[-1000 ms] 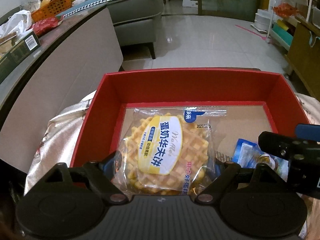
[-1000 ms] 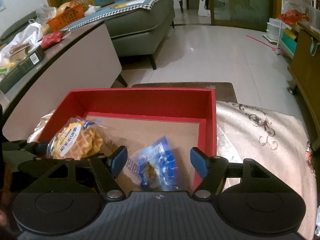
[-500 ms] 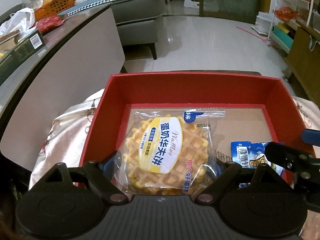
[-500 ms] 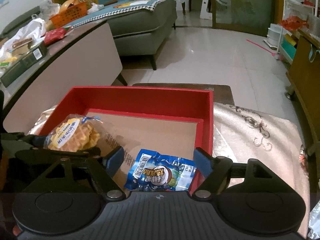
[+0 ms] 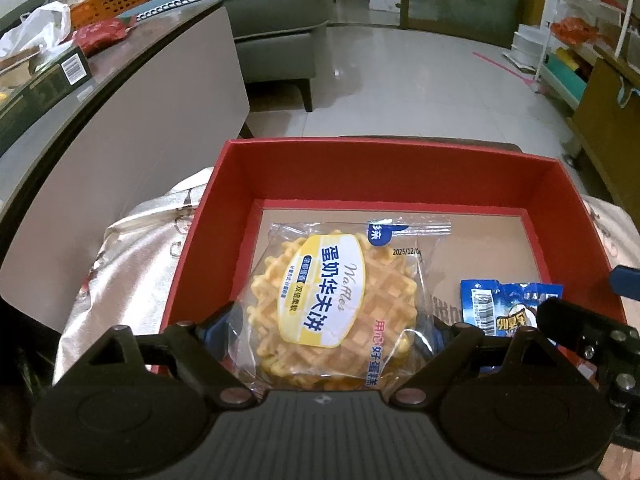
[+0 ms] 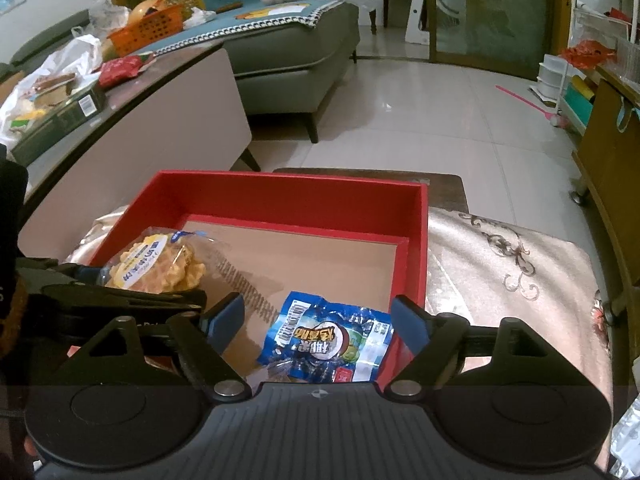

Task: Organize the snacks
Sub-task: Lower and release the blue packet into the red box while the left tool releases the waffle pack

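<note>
1. Over the red box (image 5: 236,200) your two grippers hang side by side, and two packets lie on its brown cardboard floor.
2. Your left gripper (image 5: 328,332) straddles the waffle packet (image 5: 332,300) at the box's near left; its jaws stand wide, and the blue pads sit just beside the clear wrapper. Whether they press on it cannot be told.
3. Your right gripper (image 6: 318,320) is opening its jaws around the blue snack packet (image 6: 328,340), which lies flat at the near right corner with the pads apart from it.
4. Only the left wrist view gives you the waffle packet's full yellow and white label and its printed date; the blue packet there shows just its barcode end, partly behind the right gripper's black finger.
5. Only the right wrist view gives you the patterned cloth (image 6: 500,264) stretching right of the box, the dark table edge (image 6: 440,184) beyond it, and the blue packet's whole face.
6. Both views share the long counter (image 6: 132,120) at left, the orange basket (image 6: 148,28) and the grey sofa (image 6: 288,64).
7. Count: one box, two packets inside, two grippers, one basket.
</note>
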`<state>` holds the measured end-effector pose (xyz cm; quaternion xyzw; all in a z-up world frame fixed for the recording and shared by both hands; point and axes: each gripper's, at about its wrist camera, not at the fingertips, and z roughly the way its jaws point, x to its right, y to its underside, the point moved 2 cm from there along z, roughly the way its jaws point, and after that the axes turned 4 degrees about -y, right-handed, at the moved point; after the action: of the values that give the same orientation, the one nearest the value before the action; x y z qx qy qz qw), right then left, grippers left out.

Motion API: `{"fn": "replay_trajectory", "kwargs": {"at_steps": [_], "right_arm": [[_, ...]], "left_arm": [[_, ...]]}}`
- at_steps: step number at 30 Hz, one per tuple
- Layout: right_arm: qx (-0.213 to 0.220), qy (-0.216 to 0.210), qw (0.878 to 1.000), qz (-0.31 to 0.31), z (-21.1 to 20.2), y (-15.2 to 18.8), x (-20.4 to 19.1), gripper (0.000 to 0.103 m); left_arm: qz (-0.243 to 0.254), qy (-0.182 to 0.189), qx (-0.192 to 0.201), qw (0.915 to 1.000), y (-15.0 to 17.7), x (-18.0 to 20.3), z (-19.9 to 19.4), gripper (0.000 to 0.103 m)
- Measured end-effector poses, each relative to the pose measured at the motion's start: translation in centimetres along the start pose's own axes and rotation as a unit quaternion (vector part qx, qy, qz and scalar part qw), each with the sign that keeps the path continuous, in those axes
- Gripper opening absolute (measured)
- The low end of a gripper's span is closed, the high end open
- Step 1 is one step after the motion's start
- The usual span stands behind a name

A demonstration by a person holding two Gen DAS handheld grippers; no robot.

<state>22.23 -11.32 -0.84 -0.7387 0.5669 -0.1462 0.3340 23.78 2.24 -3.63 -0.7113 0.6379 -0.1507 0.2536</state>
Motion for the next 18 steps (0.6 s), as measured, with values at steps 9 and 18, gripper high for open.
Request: {"fn": "replay_trajectory", "kwargs": {"at_steps": [9,18], "right_arm": [[0.003,-0.006,1.000,-0.005,-0.8,0.2,-0.2,0.088],[-0.001,-0.008,1.000,-0.013,-1.8,0.8,-0.3,0.088]], "left_arm": [[-0.002,-0.022,0.021,0.9995,-0.8,0.0,-0.9,0.086],[0.005,0.005,0.012,0.9999,-0.9,-0.1,-2.0,0.086]]}}
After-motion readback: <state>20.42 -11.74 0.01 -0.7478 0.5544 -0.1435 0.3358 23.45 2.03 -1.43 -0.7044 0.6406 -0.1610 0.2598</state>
